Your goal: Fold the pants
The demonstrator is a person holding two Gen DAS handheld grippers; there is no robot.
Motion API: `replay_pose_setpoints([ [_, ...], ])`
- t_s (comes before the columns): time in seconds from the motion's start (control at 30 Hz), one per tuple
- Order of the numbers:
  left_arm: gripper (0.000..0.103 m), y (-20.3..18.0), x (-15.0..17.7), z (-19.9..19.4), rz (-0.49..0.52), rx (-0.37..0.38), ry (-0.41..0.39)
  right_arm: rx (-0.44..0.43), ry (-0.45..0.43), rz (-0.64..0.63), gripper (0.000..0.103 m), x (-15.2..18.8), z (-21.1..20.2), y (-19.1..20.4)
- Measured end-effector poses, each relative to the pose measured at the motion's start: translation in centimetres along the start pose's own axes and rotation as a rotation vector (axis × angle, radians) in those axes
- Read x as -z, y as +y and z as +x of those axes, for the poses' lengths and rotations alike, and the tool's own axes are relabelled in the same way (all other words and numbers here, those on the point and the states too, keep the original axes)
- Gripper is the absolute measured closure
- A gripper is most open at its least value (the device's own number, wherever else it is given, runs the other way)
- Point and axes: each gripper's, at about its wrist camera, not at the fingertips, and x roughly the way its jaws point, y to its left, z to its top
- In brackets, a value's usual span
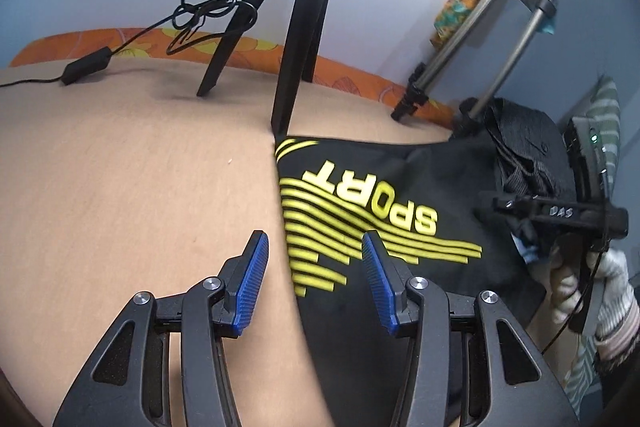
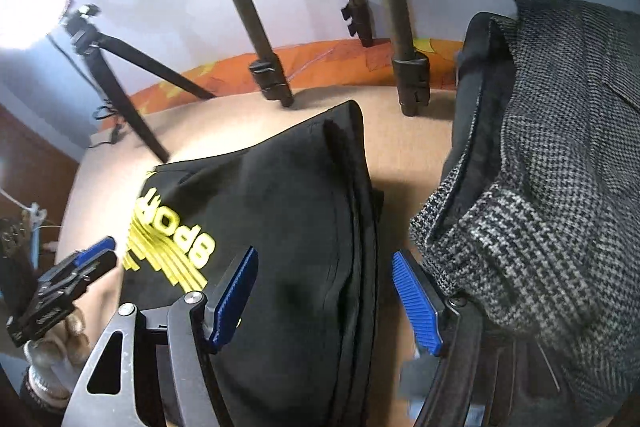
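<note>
Black pants [image 1: 360, 163] with a yellow "SPORT" print lay folded flat on the tan bench [image 1: 120, 187], their left edge running toward the foot of a black tripod [image 1: 296, 27]. The left tongs [image 1: 316, 267] hung with fingers apart above that edge, one blue pad [image 1: 252, 283] over bare bench, the other over the printed cloth. The right tongs [image 2: 324, 297] stood likewise apart, straddling the stacked right-hand edge of the pants. A pile of grey houndstooth clothing [image 2: 540, 187] rested just beside that edge. A silver tripod [image 2: 408, 67] stood at the far side
</note>
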Motion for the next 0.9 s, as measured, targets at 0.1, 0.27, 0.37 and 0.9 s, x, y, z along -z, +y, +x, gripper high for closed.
replay_pose_setpoints([
  [0.1,0.056,0.0,-0.6,1.1,-0.008,0.016,0.016,0.037,0.02,0.015,0.031,-0.8,1.6,0.1],
  [0.27,0.056,0.5,-0.7,2.3,-0.025,0.04,0.014,0.032,0.005,-0.035,0.028,-0.2,2.3,0.4],
  [0.37,0.056,0.7,-0.9,2.7,-0.043,0.075,0.001,0.023,-0.001,-0.101,0.047,0.4,2.2,0.7],
  [0.9,0.096,-3.2,-0.6,0.7,0.09,0.034,-0.133,-0.127,-0.115,-0.105,0.092,2.8,-1.1,1.3],
])
